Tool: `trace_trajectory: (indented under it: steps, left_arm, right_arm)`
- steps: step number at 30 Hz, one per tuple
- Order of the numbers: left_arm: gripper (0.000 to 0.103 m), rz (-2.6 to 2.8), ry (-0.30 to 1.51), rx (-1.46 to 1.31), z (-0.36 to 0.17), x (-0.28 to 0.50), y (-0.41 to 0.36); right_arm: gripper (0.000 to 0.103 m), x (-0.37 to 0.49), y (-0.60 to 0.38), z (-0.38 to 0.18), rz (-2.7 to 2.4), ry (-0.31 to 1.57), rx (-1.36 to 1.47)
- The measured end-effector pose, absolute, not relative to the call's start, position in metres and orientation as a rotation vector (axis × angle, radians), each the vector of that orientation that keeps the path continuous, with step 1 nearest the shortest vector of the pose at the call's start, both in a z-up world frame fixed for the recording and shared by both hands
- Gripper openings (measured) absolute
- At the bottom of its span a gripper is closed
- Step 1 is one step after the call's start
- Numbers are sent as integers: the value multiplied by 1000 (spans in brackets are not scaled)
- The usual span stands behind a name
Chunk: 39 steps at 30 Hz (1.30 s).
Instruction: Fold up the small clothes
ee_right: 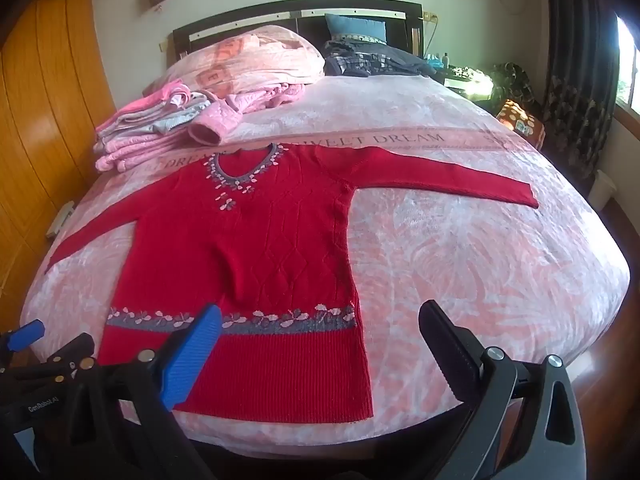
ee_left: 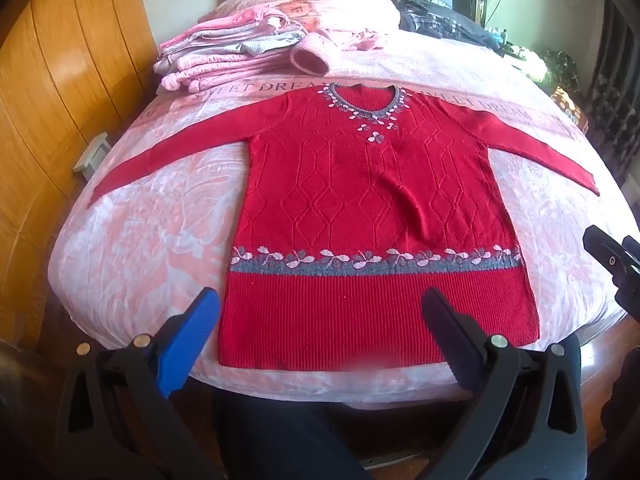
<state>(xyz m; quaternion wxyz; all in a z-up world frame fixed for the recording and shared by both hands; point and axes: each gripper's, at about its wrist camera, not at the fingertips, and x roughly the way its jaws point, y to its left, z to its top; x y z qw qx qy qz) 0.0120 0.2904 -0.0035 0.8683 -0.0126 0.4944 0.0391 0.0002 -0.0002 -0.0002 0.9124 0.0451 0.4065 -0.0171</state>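
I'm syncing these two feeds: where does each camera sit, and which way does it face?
Left wrist: on the left gripper at the bed's foot, facing the headboard, centred on the red sweater; open fingers, a dark trouser leg.
Right wrist: on the right gripper, further right; open fingers.
Shared: sweater, pink folded pile.

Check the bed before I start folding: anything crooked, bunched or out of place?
Nothing stands out. The red sweater lies flat, front up, both sleeves spread out on the pink bedspread. The folded pink pile sits beyond it, clear of it. Left tool and right tool are open and hold nothing.
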Motion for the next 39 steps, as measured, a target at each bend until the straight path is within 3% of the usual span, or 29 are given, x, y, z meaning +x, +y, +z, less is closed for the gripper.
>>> trace_trajectory:
  steps: [39]
  left_arm:
    - [100,64,965,-43,-2,19,289]
  right_arm:
    - [99,8,-13,-3,-42,820,120]
